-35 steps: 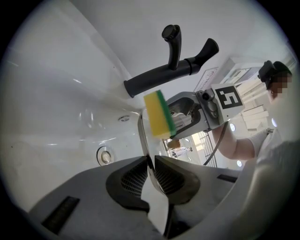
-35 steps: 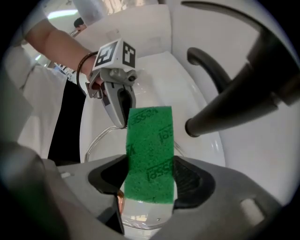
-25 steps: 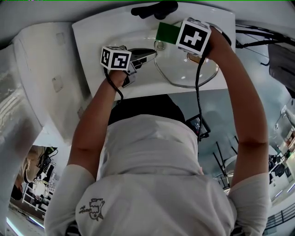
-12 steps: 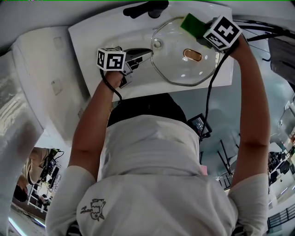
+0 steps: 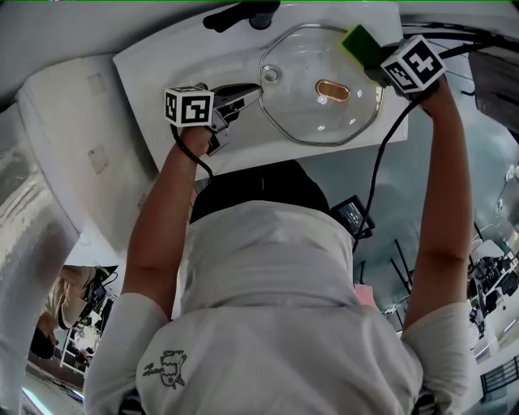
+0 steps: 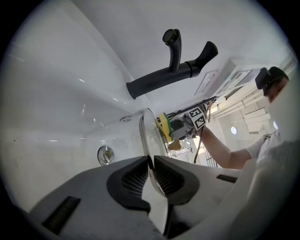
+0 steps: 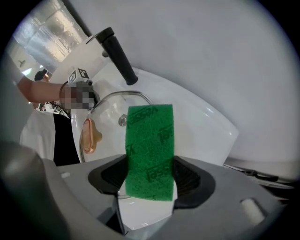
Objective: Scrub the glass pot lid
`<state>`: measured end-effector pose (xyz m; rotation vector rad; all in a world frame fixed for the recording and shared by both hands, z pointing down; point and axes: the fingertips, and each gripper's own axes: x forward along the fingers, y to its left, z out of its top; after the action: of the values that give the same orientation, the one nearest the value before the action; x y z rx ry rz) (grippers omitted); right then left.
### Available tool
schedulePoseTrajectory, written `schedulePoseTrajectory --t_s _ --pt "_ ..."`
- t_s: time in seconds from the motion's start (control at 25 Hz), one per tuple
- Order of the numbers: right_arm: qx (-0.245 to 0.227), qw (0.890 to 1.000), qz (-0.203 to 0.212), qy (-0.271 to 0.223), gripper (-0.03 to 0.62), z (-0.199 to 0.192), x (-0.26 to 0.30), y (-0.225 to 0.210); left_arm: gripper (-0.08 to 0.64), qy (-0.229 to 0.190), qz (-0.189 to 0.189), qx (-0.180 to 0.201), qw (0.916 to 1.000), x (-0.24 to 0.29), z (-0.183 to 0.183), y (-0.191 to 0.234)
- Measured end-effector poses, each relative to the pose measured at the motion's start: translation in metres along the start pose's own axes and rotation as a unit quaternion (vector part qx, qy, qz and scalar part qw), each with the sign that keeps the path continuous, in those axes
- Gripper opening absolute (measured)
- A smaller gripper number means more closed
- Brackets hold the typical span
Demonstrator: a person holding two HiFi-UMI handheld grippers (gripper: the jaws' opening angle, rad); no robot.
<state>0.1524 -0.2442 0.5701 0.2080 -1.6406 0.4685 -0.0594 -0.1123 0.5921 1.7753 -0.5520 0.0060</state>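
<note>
left gripper [image 5: 250,94] clamped on rim of glass lid [image 5: 320,109], lid over white sink [image 5: 154,65] below black faucet [image 5: 243,14], right gripper [image 5: 375,61] squeezing green sponge [image 5: 357,38] at lid's far rim

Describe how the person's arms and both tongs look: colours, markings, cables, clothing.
The left tongs and right tongs have grey bodies with black ribbed pads. Each carries a white cube with black square markers and trails a black cable. The shirt is white, short-sleeved.
</note>
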Motion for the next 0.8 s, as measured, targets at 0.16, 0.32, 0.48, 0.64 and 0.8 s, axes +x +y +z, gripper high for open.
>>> schedulePoseTrajectory --t_s 0.16,0.32,0.48,0.64,0.8 --pt "-0.036 0.999 0.011 -0.031 0.296 0.036 -0.006 0.03 0.043 0.002 0.0 0.001 1.0 0.001 0.0 0.0" --pt "-0.078 0.996 0.03 -0.03 0.296 0.062 0.004 0.062 0.043 0.003 -0.002 -0.003 1.0 0.002 -0.001 -0.002" --pt "-0.06 0.997 0.028 -0.035 0.295 0.056 0.008 0.059 0.043 0.007 -0.001 -0.001 1.0 0.002 -0.002 -0.001" --pt "-0.027 0.998 0.034 -0.035 0.295 0.029 0.007 0.047 0.043 0.004 0.005 0.006 1.0 0.0 -0.001 0.001" --pt "0.021 0.999 0.029 -0.038 0.295 -0.008 0.005 0.03 0.043 0.0 0.004 0.003 1.0 0.0 -0.001 -0.001"
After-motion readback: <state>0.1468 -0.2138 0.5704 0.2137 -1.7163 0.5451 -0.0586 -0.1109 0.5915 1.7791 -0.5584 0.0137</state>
